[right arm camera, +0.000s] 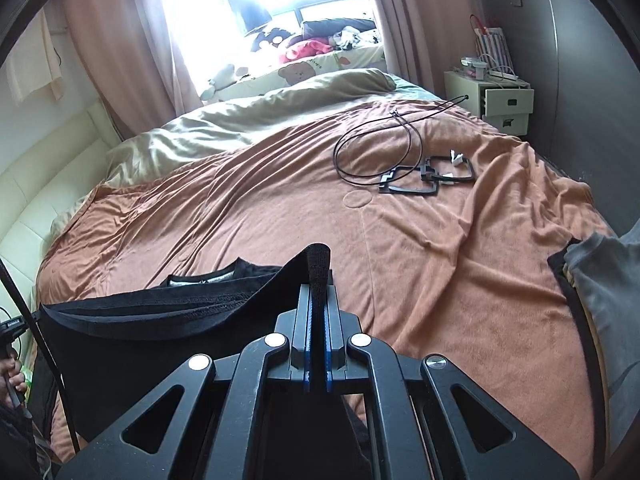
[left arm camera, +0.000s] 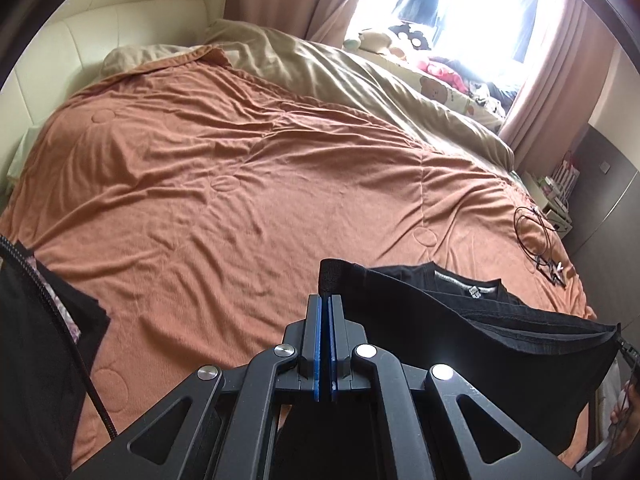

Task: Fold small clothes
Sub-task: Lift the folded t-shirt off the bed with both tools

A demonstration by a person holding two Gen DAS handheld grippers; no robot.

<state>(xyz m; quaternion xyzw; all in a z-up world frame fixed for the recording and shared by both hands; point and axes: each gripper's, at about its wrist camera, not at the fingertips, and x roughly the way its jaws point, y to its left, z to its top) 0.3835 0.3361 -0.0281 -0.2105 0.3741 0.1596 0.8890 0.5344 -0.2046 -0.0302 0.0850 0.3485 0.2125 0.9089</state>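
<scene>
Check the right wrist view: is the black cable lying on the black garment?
No, the black cable lies on the orange blanket, well apart from the black garment.

Black gripper (left arm camera: pixel 325 300) linkage, silver pivot screws, blue pads (right arm camera: pixel 308 312).

You have an orange blanket (right arm camera: pixel 420 264) spread over the bed, with a beige duvet (left arm camera: pixel 360 80) bunched along its far side. On the blanket near the far corner lies a looped black cable (right arm camera: pixel 376 148), touching two black frames (right arm camera: pixel 428 178). Pink curtains (right arm camera: pixel 120 40) flank the bright window; what look like soft toys (right arm camera: pixel 304 46) crowd its sill. A pale bedside drawer unit (right arm camera: pixel 492 100) stands beyond the bed.
</scene>
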